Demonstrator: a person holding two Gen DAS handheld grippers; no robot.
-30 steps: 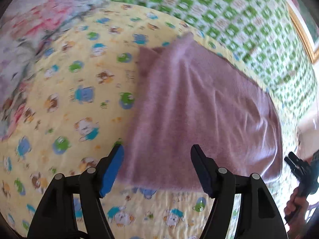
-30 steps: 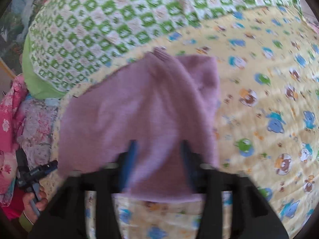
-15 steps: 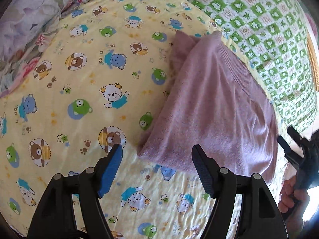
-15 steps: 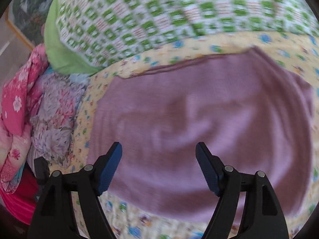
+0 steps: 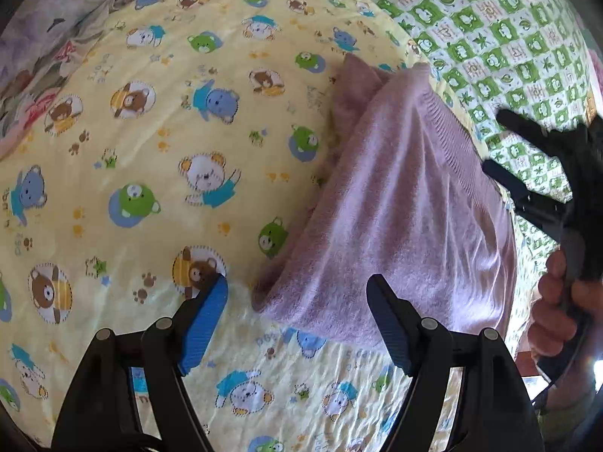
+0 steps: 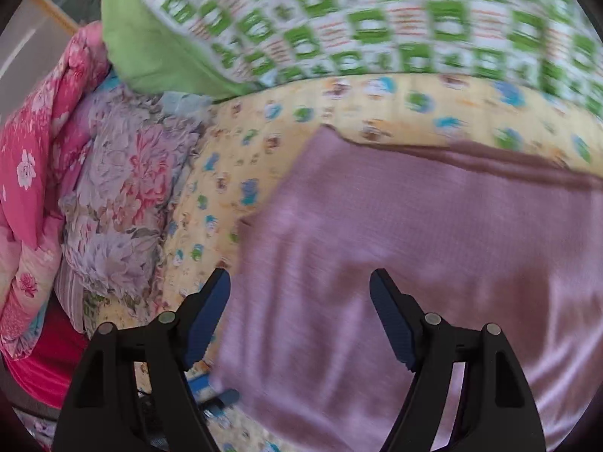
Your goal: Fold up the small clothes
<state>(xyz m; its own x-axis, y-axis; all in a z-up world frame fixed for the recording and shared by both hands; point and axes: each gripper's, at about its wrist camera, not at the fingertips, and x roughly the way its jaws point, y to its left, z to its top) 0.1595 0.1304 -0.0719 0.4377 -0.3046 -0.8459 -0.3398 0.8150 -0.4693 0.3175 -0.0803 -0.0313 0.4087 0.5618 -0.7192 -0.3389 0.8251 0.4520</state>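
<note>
While right view blurs, folded mauve garment [image 5: 395, 226] partly cut off, left claw [image 5: 297, 312] and right claw [image 6: 299, 309] wide, empty.

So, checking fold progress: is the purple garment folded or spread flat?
Folded: the purple garment lies doubled, with a rounded fold edge and a lower layer showing.

Work surface: yellow quilt [image 5: 158, 120] printed with cartoon bears, brightly lit. Along its far edge lies a green-and-white checked blanket [image 6: 377, 19] with plain green backing. At one side, a floral purple-grey comforter [image 6: 120, 196] adjoins a pink flowered quilt [image 6: 30, 158].
</note>
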